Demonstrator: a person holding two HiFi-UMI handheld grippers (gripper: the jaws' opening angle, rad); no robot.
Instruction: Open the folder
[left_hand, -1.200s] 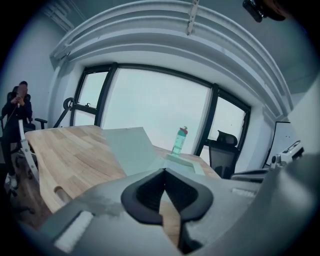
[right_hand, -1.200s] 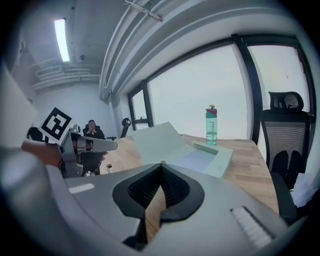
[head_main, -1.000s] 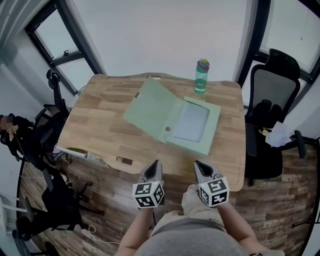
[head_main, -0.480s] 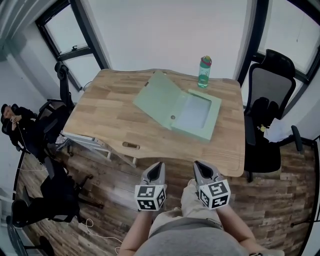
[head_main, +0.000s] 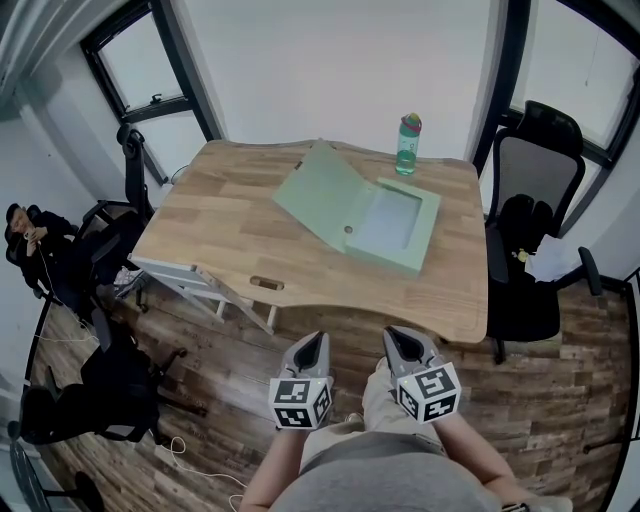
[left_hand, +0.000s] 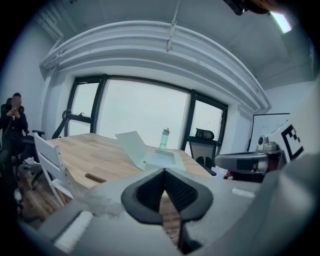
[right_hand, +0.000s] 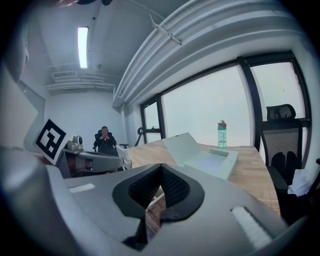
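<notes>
A pale green box folder (head_main: 385, 222) lies open on the wooden table (head_main: 230, 225), its lid (head_main: 318, 192) standing tilted up on the left. The same folder (left_hand: 152, 155) shows far off in the left gripper view, and the folder (right_hand: 205, 157) in the right gripper view too. My left gripper (head_main: 312, 345) and right gripper (head_main: 398, 340) hang side by side over the floor, short of the table's near edge, well away from the folder. Both are shut with nothing between the pads.
A green water bottle (head_main: 406, 146) stands at the table's far edge behind the folder. A black office chair (head_main: 535, 200) is at the right. More chairs (head_main: 110, 240) and a seated person (head_main: 25, 235) are at the left. A white rack (head_main: 200, 285) leans under the table's left front.
Both grippers have drawn back from the table together, so the table and folder now sit farther away in the head view. The folder has not moved.
</notes>
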